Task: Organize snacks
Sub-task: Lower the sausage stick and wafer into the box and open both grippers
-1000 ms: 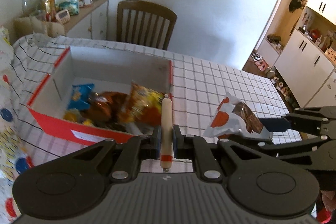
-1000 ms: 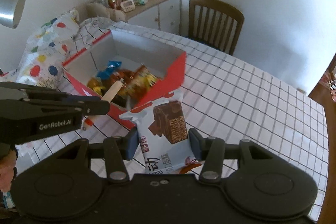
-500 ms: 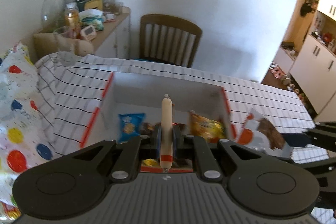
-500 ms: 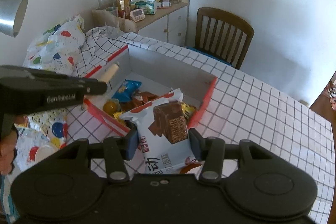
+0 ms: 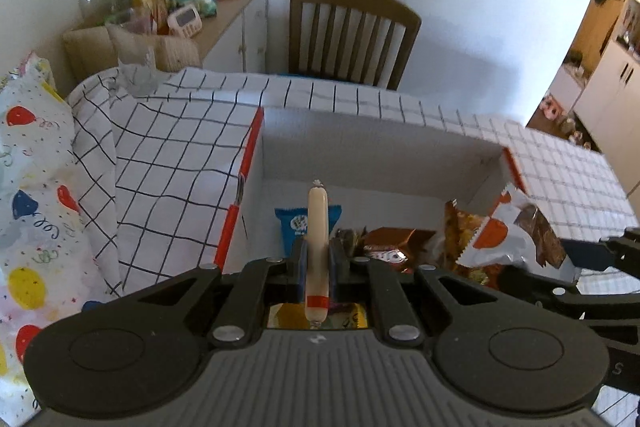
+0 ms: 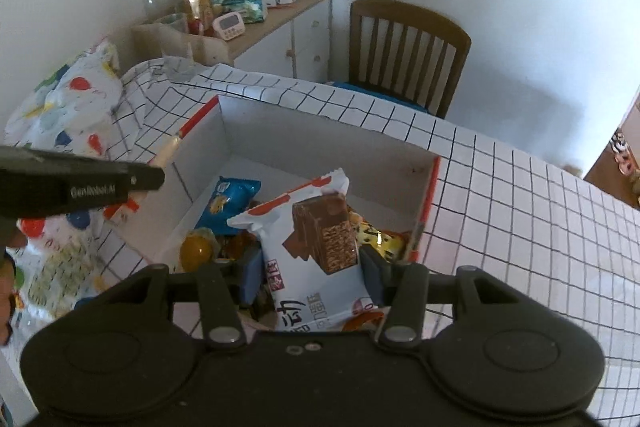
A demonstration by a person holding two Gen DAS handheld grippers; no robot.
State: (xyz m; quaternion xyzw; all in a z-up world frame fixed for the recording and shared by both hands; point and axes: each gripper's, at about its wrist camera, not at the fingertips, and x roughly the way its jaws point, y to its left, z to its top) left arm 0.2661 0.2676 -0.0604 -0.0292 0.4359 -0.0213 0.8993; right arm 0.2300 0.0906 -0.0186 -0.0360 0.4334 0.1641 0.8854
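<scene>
A white cardboard box with red edges (image 5: 384, 155) (image 6: 320, 143) stands open on the checked tablecloth. It holds several snacks, among them a blue packet (image 5: 294, 225) (image 6: 230, 201) and brown and yellow packets (image 5: 392, 243). My left gripper (image 5: 317, 263) is shut on a pale sausage stick (image 5: 317, 223) above the box's near left part; its tip shows in the right wrist view (image 6: 170, 147). My right gripper (image 6: 308, 267) is shut on a white wafer packet (image 6: 316, 251) (image 5: 516, 235) over the box's near right side.
A wooden chair (image 5: 352, 35) (image 6: 404, 55) stands behind the table. A sideboard (image 5: 224, 15) crowded with jars and a timer is at the back left. A balloon-print bag (image 5: 28, 195) lies left of the box. White cupboards (image 5: 612, 83) stand far right.
Both grippers have moved left and forward, from the table in front of the box to above it, each still holding its snack. The box now sits closer and more centred.
</scene>
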